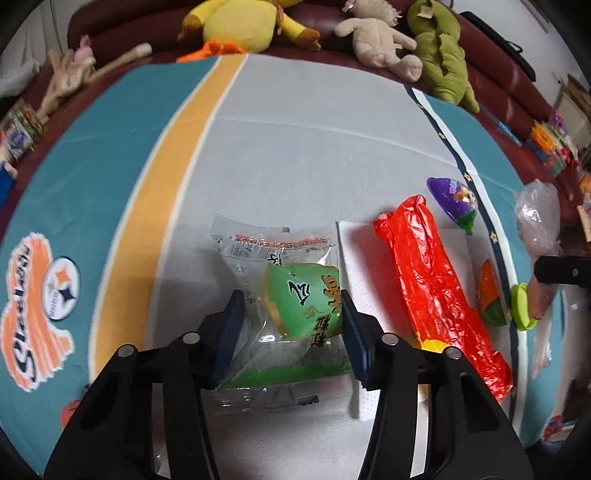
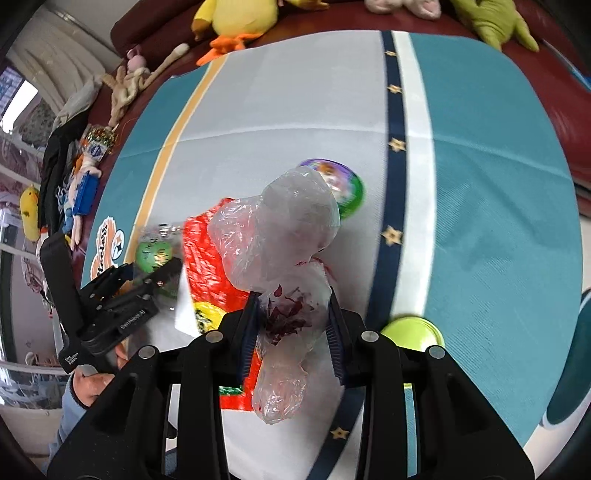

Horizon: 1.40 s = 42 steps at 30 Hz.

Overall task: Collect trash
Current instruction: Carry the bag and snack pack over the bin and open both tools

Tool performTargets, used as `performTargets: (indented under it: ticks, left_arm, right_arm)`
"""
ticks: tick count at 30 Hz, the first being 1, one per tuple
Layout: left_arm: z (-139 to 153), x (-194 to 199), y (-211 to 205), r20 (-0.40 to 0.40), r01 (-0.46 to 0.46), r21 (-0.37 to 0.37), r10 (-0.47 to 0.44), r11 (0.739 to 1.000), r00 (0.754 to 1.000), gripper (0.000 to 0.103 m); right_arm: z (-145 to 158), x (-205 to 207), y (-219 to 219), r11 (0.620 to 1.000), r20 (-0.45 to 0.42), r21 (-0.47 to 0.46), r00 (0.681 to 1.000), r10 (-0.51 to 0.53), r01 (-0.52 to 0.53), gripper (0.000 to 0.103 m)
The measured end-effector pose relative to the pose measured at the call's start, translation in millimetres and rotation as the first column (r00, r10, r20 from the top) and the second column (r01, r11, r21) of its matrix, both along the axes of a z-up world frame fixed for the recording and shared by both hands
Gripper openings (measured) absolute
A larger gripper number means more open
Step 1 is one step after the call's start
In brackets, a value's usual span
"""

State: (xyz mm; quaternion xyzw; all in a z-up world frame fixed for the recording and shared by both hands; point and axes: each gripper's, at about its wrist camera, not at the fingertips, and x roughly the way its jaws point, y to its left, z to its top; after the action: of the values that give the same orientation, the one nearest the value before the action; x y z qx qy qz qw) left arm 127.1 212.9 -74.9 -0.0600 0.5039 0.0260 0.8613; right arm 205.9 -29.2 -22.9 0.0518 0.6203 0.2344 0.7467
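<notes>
My left gripper (image 1: 291, 314) stands open around a clear snack wrapper with a green ball-shaped treat (image 1: 295, 299) lying on the cloth; its fingers flank the wrapper without squeezing it. My right gripper (image 2: 291, 325) is shut on a clear crumpled plastic bag (image 2: 284, 236) with dark red bits inside, held above the table. A long red foil wrapper (image 1: 436, 280) lies right of the snack on a white napkin (image 1: 354, 254). A purple and green candy shell (image 1: 456, 201) and a green lid (image 1: 522, 306) lie further right.
The table has a teal, grey and orange cloth (image 1: 110, 155). Plush toys (image 1: 236, 22) line a dark red sofa (image 1: 495, 77) behind it. An orange and green wrapper (image 1: 489, 295) lies by the lid. The left gripper shows in the right wrist view (image 2: 122, 295).
</notes>
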Motion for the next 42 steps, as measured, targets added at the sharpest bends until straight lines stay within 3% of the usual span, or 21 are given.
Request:
performTargets:
  ticks: [11, 18, 23, 30, 37, 42]
  left_arm:
    - [57.0, -17.3, -15.2, 0.113, 0.001, -0.004, 0.0, 1.0, 0.994, 0.05]
    - [76.0, -9.0, -85.9, 0.139, 0.143, -0.003, -0.141, 0.99, 0.98, 0.05]
    - [74.6, 2.7, -155.2, 0.128, 0.264, -0.021, -0.26, 0.964, 0.957, 0.05]
    - [65.1, 14.7, -263.1, 0.091, 0.435, -0.018, -0.432, 0.9, 0.897, 0.05]
    - [51.2, 21.7, -374.4, 0.051, 0.597, -0.016, -0.596, 0.802, 0.801, 0.05]
    - [41.2, 20.6, -434.3, 0.02, 0.67, -0.016, -0.669, 0.742, 0.743, 0.05]
  right_arm:
    - [-1.2, -8.5, -53.9, 0.994, -0.003, 0.054, 0.996, -0.091, 0.091, 0.032]
    - [4.3, -19.3, -117.7, 0.975, 0.009, 0.099, 0.98, -0.2, 0.198, 0.032]
    - [6.5, -29.6, -178.2, 0.947, 0.015, 0.125, 0.953, -0.301, 0.297, 0.032]
    - [7.5, -61.7, -284.3, 0.873, 0.043, 0.146, 0.879, -0.475, 0.465, 0.032]
    - [-0.2, -95.8, -391.0, 0.767, 0.045, 0.154, 0.771, -0.635, 0.622, 0.032]
    - [-5.4, -112.3, -439.1, 0.711, 0.064, 0.144, 0.711, -0.7, 0.688, 0.032]
